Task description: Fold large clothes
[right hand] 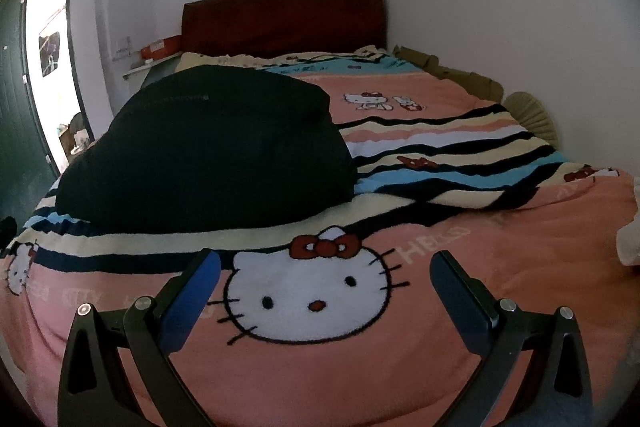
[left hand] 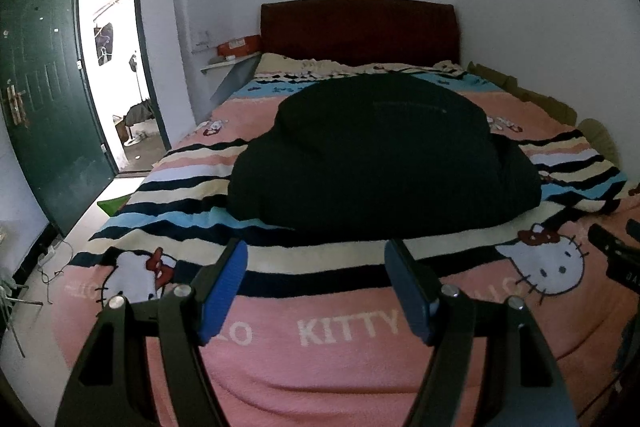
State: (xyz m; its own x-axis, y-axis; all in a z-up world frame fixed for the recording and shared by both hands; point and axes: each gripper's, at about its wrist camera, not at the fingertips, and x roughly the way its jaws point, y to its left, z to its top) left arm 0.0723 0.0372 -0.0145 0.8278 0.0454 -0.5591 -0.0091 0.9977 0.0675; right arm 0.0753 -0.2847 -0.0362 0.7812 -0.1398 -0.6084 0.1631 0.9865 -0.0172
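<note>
A large black garment [left hand: 380, 155] lies in a thick folded bundle on the pink Hello Kitty blanket [left hand: 344, 359] in the middle of the bed. It shows at the left in the right wrist view [right hand: 208, 151]. My left gripper [left hand: 316, 251] is open and empty, hovering over the blanket just short of the bundle's near edge. My right gripper [right hand: 326, 263] is open and empty above a Hello Kitty face, to the right of the bundle and apart from it. Its black tip shows at the right edge of the left wrist view [left hand: 612, 247].
A dark red headboard [left hand: 358, 29] stands against the white back wall. An open green door [left hand: 44, 95] and a bright doorway are at the left, with cables on the floor [left hand: 52, 263]. A small shelf with a red box [left hand: 238, 47] is beside the bed. Olive bedding [right hand: 528, 111] lines the right wall.
</note>
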